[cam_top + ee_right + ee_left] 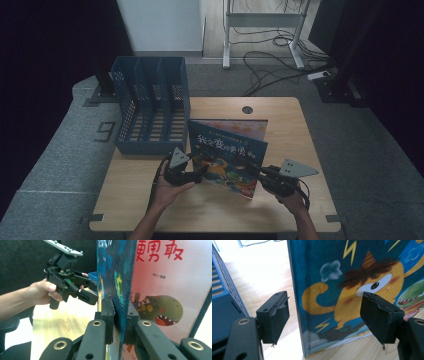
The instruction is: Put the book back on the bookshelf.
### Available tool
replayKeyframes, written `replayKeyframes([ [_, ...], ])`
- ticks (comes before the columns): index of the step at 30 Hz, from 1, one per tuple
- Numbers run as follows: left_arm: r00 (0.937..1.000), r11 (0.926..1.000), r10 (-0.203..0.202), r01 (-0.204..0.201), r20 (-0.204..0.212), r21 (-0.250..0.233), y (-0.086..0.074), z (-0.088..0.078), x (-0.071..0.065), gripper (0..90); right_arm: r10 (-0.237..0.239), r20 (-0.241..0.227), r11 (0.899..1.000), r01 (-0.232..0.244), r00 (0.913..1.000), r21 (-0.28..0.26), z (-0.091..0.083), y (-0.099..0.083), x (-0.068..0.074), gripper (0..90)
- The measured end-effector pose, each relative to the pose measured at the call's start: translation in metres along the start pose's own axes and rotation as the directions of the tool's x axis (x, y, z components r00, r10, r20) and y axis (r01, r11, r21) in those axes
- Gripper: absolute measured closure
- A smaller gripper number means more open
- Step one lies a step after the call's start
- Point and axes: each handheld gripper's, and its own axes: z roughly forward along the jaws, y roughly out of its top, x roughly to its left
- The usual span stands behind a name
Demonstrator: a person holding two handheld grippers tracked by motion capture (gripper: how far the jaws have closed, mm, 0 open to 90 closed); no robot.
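The book (227,155) is stood upright on the table (300,130), its cover clamped at the edge between the jaws of the right gripper (119,322). Its spine edge lies just ahead of the left gripper (324,315), between jaws held wide and untouched. The rack (150,105) stands beyond that gripper.

book (227,152) upright on table (295,125) | file rack (150,102) behind-left (near)
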Motion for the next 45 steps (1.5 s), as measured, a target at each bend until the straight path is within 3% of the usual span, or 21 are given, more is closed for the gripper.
replayKeyframes([
  [8, 0.9991, 0.9992, 0.034, -0.034, 0.026, -0.020, 0.005, -0.001, -0.006, 25.9, 0.008, 0.016, 1.000, -0.008, 0.9998, 0.002, -0.001, -0.002, -0.003, 78.4],
  [15, 0.9990, 0.9989, 0.026, -0.025, 0.035, -0.041, 0.003, -0.004, -0.004, 29.5, 0.022, 0.040, 1.000, -0.022, 0.9989, 0.001, 0.000, -0.004, -0.005, 74.5],
  [20, 0.9991, 0.9927, 0.023, -0.018, 0.035, -0.119, 0.008, -0.012, -0.006, 33.8, 0.034, 0.039, 0.999, -0.034, 0.9987, 0.001, 0.000, -0.006, -0.008, 72.6],
  [28, 0.9979, 0.9923, 0.044, -0.039, 0.047, -0.117, 0.011, -0.015, -0.003, 36.3, 0.046, 0.061, 0.999, -0.047, 0.9971, 0.007, 0.000, -0.007, -0.010, 68.0],
  [31, 0.9977, 0.9892, 0.050, -0.043, 0.046, -0.140, 0.011, -0.017, -0.003, 38.4, 0.054, 0.071, 0.999, -0.054, 0.9960, 0.004, 0.000, -0.008, -0.012, 66.4],
  [45, 0.9952, 0.9848, 0.059, -0.045, 0.078, -0.167, 0.019, -0.021, -0.001, 37.2, 0.060, 0.060, 0.998, -0.061, 0.9964, 0.011, 0.001, -0.010, -0.014, 65.2],
])
